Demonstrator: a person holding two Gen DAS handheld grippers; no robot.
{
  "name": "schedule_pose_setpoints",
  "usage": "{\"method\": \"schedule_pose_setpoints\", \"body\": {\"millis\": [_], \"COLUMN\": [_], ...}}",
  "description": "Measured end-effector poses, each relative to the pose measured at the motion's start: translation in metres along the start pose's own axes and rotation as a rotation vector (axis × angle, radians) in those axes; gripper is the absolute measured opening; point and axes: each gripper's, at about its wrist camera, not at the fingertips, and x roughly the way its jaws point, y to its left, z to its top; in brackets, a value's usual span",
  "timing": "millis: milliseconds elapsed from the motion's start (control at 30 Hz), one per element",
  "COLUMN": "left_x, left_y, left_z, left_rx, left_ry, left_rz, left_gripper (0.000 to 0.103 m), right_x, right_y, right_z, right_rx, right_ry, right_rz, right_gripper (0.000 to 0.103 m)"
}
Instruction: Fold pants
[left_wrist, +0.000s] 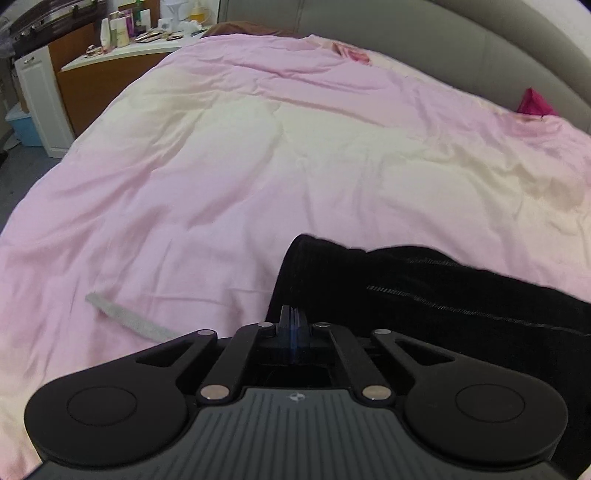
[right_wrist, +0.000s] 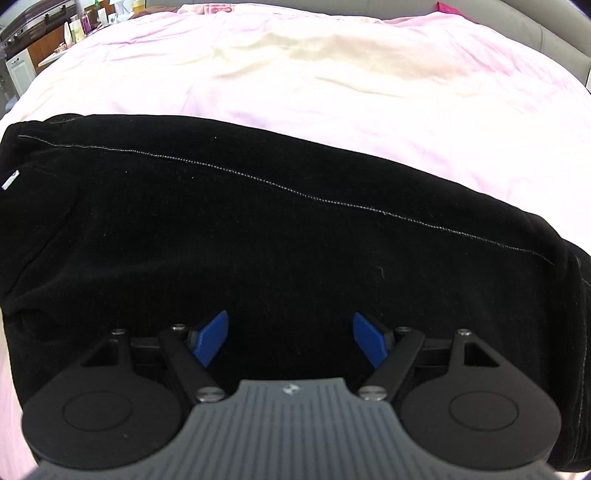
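The right gripper (right_wrist: 289, 338) hovers over the black pants (right_wrist: 280, 229) with its blue pads spread wide, nothing between them. The left gripper (left_wrist: 291, 325) is clenched at the garment's left edge; whether cloth is pinched there I cannot tell. The pants lie folded lengthwise on the pink duvet (left_wrist: 229, 173), running from nine toward three o'clock. The fabric looks soft, plush and limp (velour, perhaps), so it should sag; an edge near the stitched seam (right_wrist: 295, 192) seems best.

Pink-covered bed (left_wrist: 221, 166), grey headboard (left_wrist: 424, 48), cluttered dresser (left_wrist: 122, 55).
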Motion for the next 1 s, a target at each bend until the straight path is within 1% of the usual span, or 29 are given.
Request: {"method": "schedule_pose_setpoints", "body": {"millis": [33,67,100,133,167,233,300,333,367,400,433,467,500,533,567,600,667,700,733,833,867,933,1000], "left_x": [-0.002,-0.003,-0.003,-0.001,0.001,0.006,0.010,0.013,0.017,0.020,0.019,0.016,0.010,0.004,-0.004,-0.010,-0.016,-0.012,-0.004,0.035,0.050,0.074,0.088], "left_y": [0.005,0.010,0.014,0.016,0.017,0.021,0.026,0.028,0.028,0.025,0.021,0.017,0.015,0.014,0.012,0.006,-0.012,-0.020,-0.026,-0.030,-0.029,-0.032,-0.036], "left_z": [0.005,0.009,0.011,0.014,0.014,0.010,0.003,-0.001,-0.002,-0.003,-0.004,-0.005,-0.003,0.000,0.004,0.007,0.014,0.018,0.023,0.032,0.031,0.027,0.023], "left_rx": [-0.017,-0.029,-0.031,-0.021,-0.008,-0.010,-0.065,-0.096,-0.110,-0.110,-0.091,-0.081,-0.079,-0.084,-0.079,-0.042,0.060,0.096,0.122,0.172,0.182,0.230,0.266], "left_ry": [-0.014,-0.029,-0.042,-0.044,-0.043,-0.043,-0.063,-0.057,-0.037,-0.022,-0.044,-0.078,-0.107,-0.127,-0.147,-0.167,-0.195,-0.197,-0.188,-0.130,-0.103,-0.075,-0.054], "left_rz": [-0.025,-0.036,-0.042,-0.062,-0.085,-0.139,-0.206,-0.235,-0.255,-0.241,-0.211,-0.181,-0.162,-0.165,-0.186,-0.179,-0.119,-0.095,-0.065,0.068,0.099,0.149,0.194], "left_gripper": [0.002,0.008,0.034,0.055,0.060,0.063,0.069,0.066,0.058,0.050,0.039,0.031,0.013,0.007,0.007,0.006,0.006,0.006,0.006,0.007,0.007,0.006,0.004], "right_x": [0.001,0.002,0.003,0.003,0.004,0.009,0.013,0.014,0.014,0.015,0.015,0.015,0.016,0.017,0.016,0.016,0.017,0.017,0.016,0.012,0.010,0.006,0.005], "right_y": [0.001,0.003,0.005,0.007,0.009,0.013,0.015,0.016,0.017,0.018,0.020,0.021,0.022,0.023,0.024,0.024,0.023,0.023,0.023,0.023,0.023,0.021,0.015], "right_z": [0.001,0.001,0.001,0.001,0.000,0.004,0.004,0.004,0.002,0.002,0.003,0.004,0.005,0.005,0.005,0.005,0.004,0.004,0.003,-0.004,-0.005,-0.009,-0.013], "right_rx": [0.001,-0.001,-0.008,-0.020,-0.032,-0.057,-0.059,-0.052,-0.047,-0.045,-0.048,-0.053,-0.058,-0.063,-0.066,-0.069,-0.076,-0.078,-0.075,-0.061,-0.060,-0.061,-0.049], "right_ry": [0.004,0.004,0.004,0.005,0.004,0.004,0.002,0.003,0.005,0.006,0.008,0.009,0.010,0.011,0.011,0.011,0.010,0.010,0.010,0.001,-0.002,-0.003,0.007], "right_rz": [-0.004,-0.005,-0.004,-0.008,-0.012,-0.018,-0.022,-0.022,-0.022,-0.022,-0.025,-0.027,-0.028,-0.030,-0.030,-0.029,-0.027,-0.027,-0.028,-0.030,-0.033,-0.048,-0.069], "right_gripper": [0.072,0.072,0.072,0.072,0.072,0.072,0.072,0.072,0.072,0.072,0.072,0.072,0.072,0.072,0.072,0.072,0.072,0.073,0.072,0.072,0.072,0.072,0.072]}}
